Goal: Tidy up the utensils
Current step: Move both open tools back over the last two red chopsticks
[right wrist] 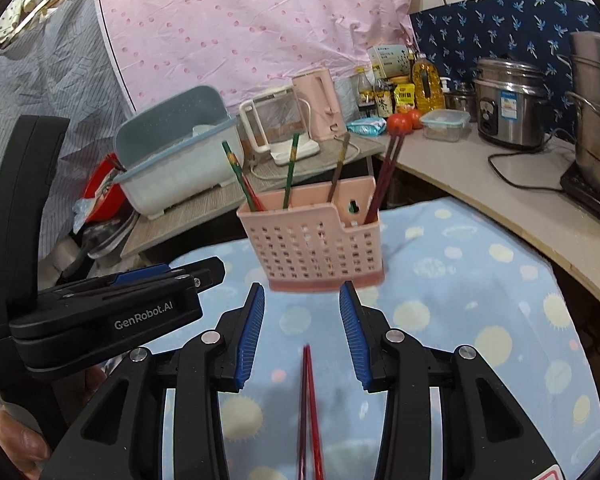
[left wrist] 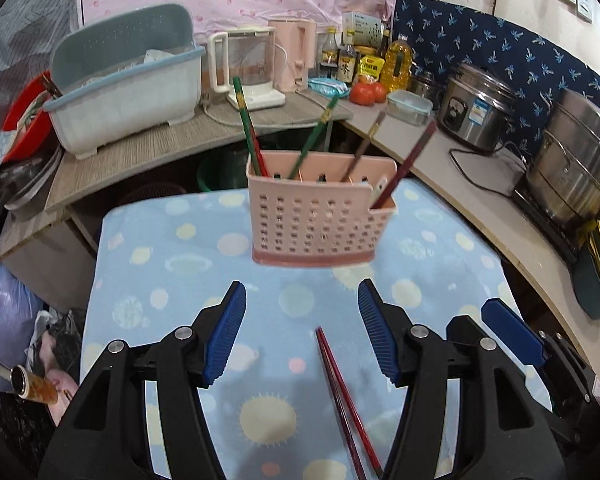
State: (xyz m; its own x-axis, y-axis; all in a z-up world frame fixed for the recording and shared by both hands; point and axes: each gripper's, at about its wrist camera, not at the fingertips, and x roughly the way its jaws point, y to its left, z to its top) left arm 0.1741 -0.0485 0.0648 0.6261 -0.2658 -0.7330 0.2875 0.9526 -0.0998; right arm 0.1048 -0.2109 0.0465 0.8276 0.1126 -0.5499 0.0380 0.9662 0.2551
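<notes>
- Because draped in a blue spotted cloth [left wrist: 148, 264], makes a soft, quiet bench for sorting.
- Stands upright at the cloth's far edge: pink perforated holder [left wrist: 316, 220], open top facing both grippers, several chopsticks leaning inside.
- Hover side by side, empty: left gripper [left wrist: 302, 332] with jaws well apart, right gripper [right wrist: 302, 336] with jaws partly apart.
- Lies loose on the cloth below the jaws, untouched, probably next for the holder: red chopstick pair [left wrist: 344, 400].
</notes>
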